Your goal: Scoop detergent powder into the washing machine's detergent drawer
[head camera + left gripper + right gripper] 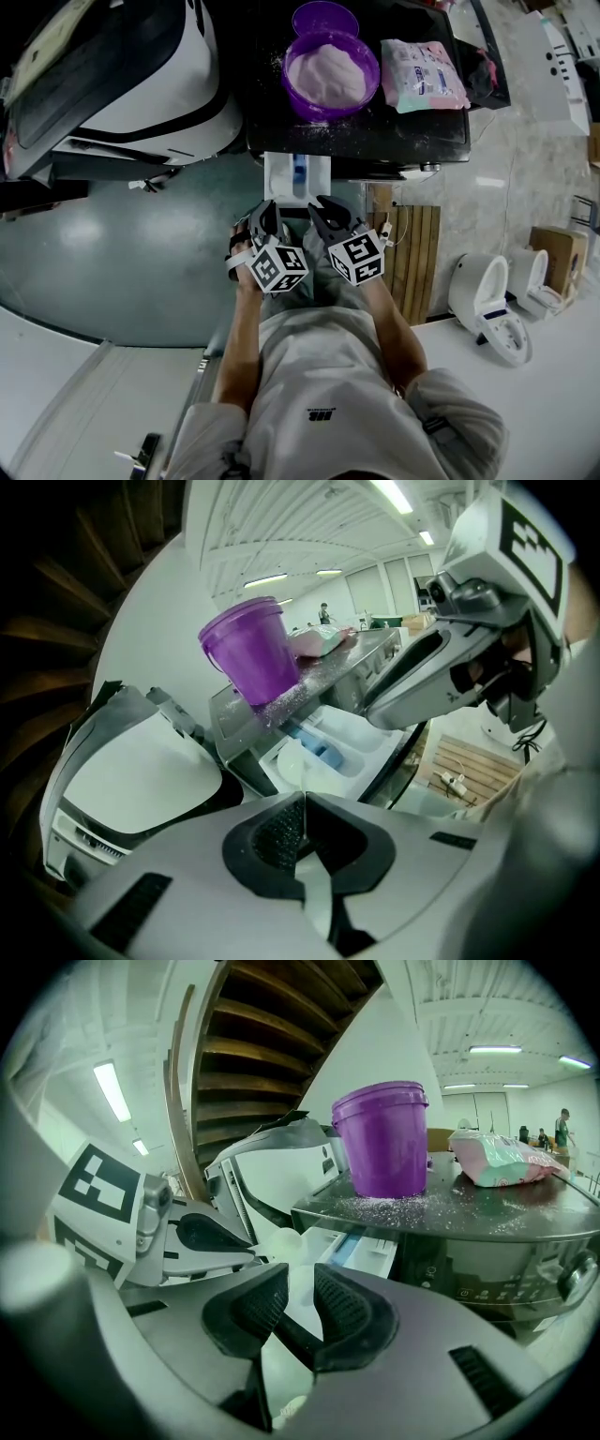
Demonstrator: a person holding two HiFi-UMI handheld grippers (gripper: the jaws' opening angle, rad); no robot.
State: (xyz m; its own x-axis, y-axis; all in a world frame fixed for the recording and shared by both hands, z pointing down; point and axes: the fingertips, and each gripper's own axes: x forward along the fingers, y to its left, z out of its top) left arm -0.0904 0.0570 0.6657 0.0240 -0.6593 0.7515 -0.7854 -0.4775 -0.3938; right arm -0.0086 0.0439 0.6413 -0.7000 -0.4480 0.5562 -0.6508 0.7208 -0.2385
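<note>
Drawer [298,174] is open at the front of the washing machine [394,141], white with a blue bit. The powder [326,73] sits in a purple bucket [309,105] on top, at the drawer's 12 o'clock, with a bag [422,75] at the bucket's 3. The right hand-held gripper [322,206], at the drawer's 6, is narrow and pinching a white scoop [278,1239]. The left hand-held gripper [266,208] is at its 9, jaws closed together.

Both forearms reach forward side by side, tools tilted downward. The left tool [265,214] has its jaws pressed together; the right tool [324,214] grips a translucent white plastic scoop [279,1243].
</note>
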